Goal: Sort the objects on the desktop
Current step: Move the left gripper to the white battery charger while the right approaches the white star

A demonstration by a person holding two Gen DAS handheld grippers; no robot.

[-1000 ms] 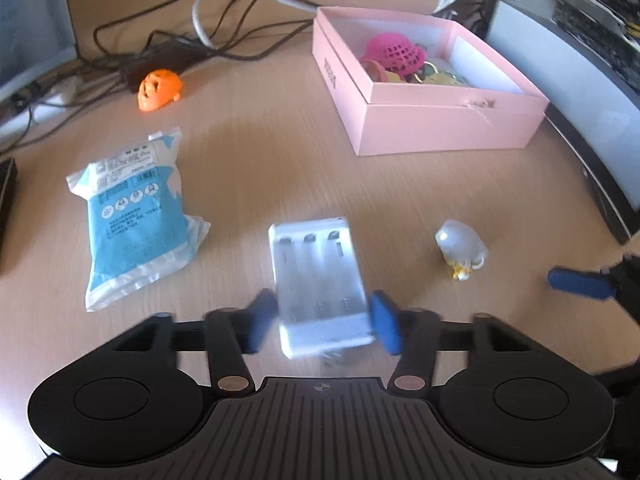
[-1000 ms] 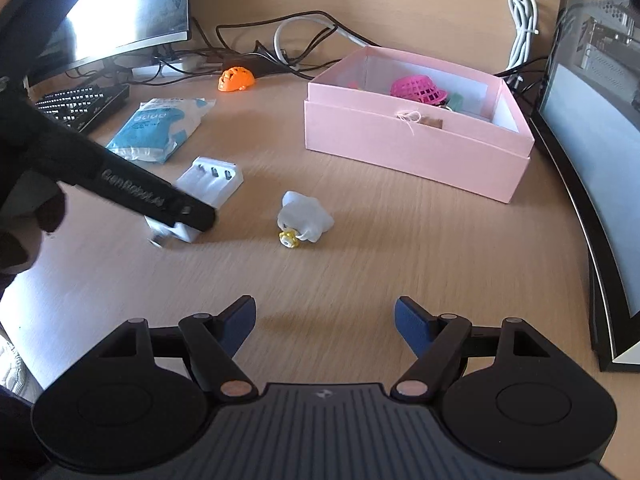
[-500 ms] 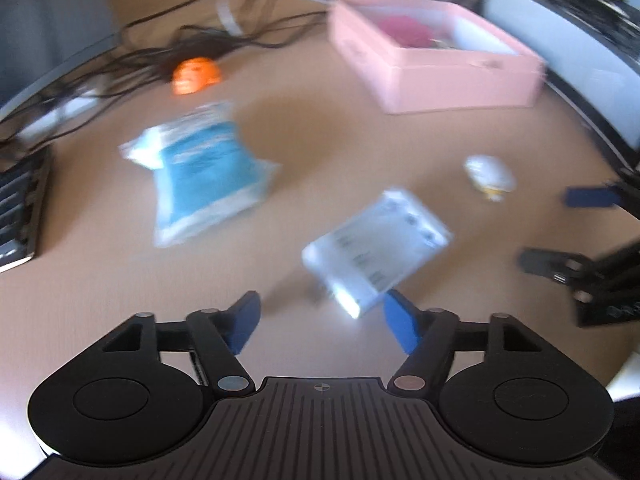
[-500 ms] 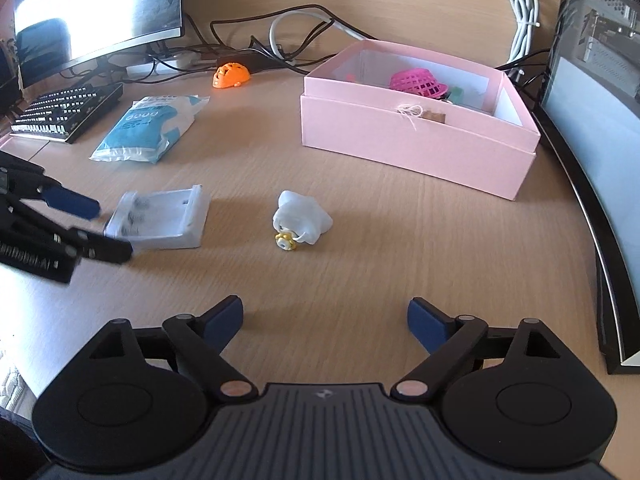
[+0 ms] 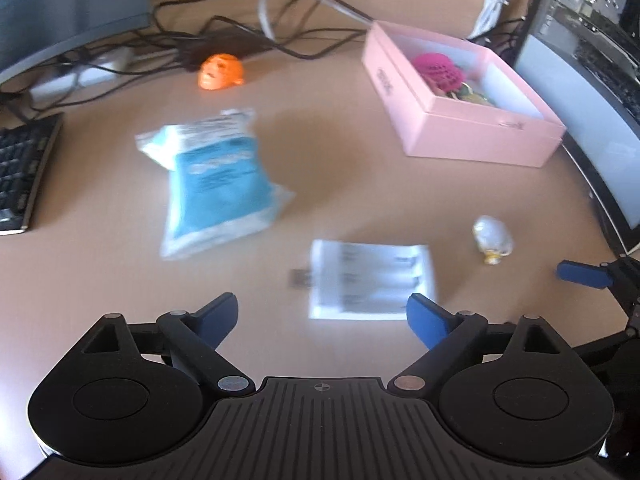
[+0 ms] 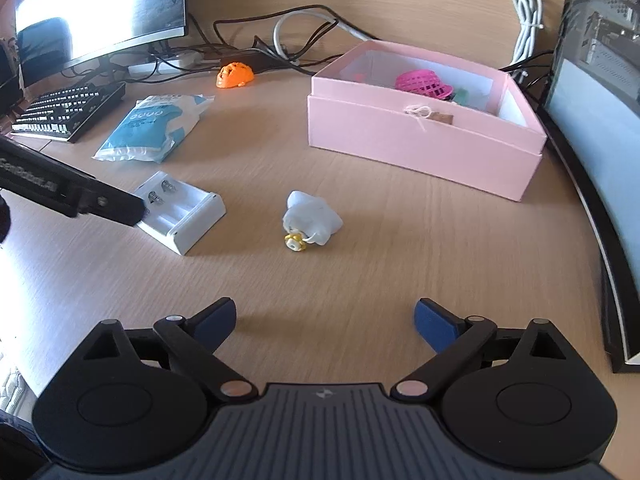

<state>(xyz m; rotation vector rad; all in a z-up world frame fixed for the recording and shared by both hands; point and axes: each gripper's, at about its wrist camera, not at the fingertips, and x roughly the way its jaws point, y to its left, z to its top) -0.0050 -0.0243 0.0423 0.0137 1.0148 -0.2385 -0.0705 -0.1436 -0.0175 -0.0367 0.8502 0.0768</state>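
On the tabletop (image 6: 360, 280), the left claw (image 5: 322, 316), jaws just spread wide and empty, hangs over the white battery charger (image 6: 180, 212) lying flat, the small white toy (image 6: 310, 222) beside it, while the right claw (image 6: 324, 318) gapes empty.

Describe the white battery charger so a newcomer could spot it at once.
Start at the pink box at the desk's back right. Come forward and left, past the small white toy. The charger lies flat there: the only hard white tray, with spring-ended battery slots.
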